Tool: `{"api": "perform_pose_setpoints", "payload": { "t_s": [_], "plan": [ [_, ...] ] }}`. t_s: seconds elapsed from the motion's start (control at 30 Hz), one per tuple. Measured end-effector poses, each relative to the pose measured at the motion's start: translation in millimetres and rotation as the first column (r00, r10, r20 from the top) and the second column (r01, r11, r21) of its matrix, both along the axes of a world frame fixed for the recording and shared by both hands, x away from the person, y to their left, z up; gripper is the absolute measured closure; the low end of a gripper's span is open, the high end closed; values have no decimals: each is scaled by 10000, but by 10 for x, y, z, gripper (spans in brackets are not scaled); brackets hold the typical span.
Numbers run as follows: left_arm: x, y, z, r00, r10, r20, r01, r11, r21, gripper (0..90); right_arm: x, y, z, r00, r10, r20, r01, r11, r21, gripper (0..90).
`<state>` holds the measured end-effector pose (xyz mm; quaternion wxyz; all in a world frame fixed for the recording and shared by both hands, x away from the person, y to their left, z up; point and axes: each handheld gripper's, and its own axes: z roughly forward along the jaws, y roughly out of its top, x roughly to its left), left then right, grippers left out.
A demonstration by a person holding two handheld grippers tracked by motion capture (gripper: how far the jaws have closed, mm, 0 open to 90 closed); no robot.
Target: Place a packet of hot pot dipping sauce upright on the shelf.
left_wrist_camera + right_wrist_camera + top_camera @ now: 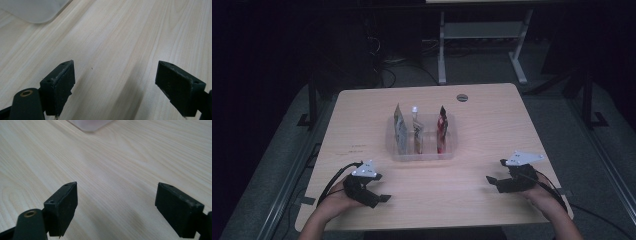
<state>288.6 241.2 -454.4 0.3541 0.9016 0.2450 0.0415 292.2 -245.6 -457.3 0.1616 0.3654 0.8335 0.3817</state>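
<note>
A clear plastic tray (422,156) stands in the middle of the light wooden table (482,125). Three pouches stand upright in it: a pale one (400,131) at the left, a white-topped one (417,131) in the middle and a red one (442,129) at the right. My left gripper (382,187) rests low over the table's near left part, apart from the tray, open with only bare wood between its jaws (115,82). My right gripper (496,171) is at the near right, also open and holding nothing (116,202). A corner of the tray (32,10) shows ahead of the left gripper, and another corner of the tray (90,123) ahead of the right.
A round cable grommet (462,97) sits near the table's far edge. Beyond the table stand another desk's white legs (442,50) and cables lie on the dark floor. Bare wood lies between the two grippers and in front of the tray.
</note>
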Motion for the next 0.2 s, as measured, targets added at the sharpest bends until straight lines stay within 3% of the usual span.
{"api": "perform_pose_setpoints", "payload": {
  "t_s": [0.2],
  "plan": [
    [3, -12, -3, 10000, -53, 41, 53, 10000, 69, 152, 2, 8, -9, 9999, 102, -32, -102, 9999, -77, 168]
  ]
}}
